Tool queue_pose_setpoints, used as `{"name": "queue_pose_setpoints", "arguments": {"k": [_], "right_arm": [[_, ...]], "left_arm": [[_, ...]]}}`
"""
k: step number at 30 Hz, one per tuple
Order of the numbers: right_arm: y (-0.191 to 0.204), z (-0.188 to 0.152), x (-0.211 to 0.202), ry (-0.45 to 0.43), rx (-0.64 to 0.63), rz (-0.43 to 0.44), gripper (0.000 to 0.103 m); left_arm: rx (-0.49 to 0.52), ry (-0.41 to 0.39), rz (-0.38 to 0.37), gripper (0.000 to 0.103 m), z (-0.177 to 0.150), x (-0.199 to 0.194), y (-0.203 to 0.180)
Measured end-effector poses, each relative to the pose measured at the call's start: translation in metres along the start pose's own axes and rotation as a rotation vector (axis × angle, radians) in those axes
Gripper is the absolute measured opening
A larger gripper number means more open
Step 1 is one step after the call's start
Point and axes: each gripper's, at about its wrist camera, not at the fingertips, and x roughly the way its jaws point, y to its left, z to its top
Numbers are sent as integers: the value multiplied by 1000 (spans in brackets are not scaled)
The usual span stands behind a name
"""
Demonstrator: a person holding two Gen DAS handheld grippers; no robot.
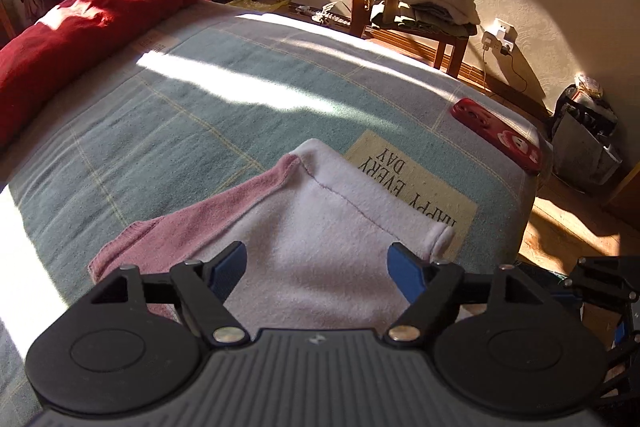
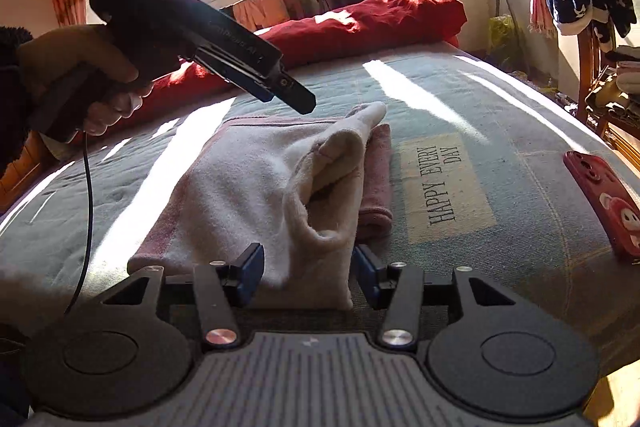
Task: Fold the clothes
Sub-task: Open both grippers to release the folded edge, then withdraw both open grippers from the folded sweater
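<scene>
A pink and white garment (image 1: 320, 227) lies partly folded on the bed. In the right wrist view the garment (image 2: 260, 187) shows a white sleeve with an open cuff lying over its top, and a pink part beside it. My left gripper (image 1: 318, 267) is open above the white part, holding nothing. It also shows in the right wrist view (image 2: 296, 99), held in a hand above the garment's far edge. My right gripper (image 2: 308, 275) is open, its fingers either side of the garment's near edge.
The bed (image 1: 200, 115) has a green checked cover. A red quilt (image 1: 100, 19) lies along its far side. A red phone (image 1: 496, 135) lies near the bed's edge. A wooden chair (image 1: 424, 27) with stacked clothes stands by the wall.
</scene>
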Motion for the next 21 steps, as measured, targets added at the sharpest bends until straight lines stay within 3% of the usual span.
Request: {"name": "queue_pose_setpoints", "arguments": {"k": [3,8,13,14,17,21], "right_arm": [[-5,19,-6,-46,19,35,56],[-4,64,11,-99,38,150,56],[-6,89,62,-29,78,252,57],[-8,87,73,-8,92,240,57],[-21,68,103,108,93,92,56],[-35,47,86,75,159,128,54]], "left_arm": [[-21,-37,-9,80,-39,-13,3],[-92,-88,-118,85,-91,-5,3],[-153,-67,-160,85,-114,6,16],[-165,-70,-171,85,-117,5,19],[-198,-78,-186,85,-126,-2,24],[-213,-95,-161,85,-127,-13,24]]}}
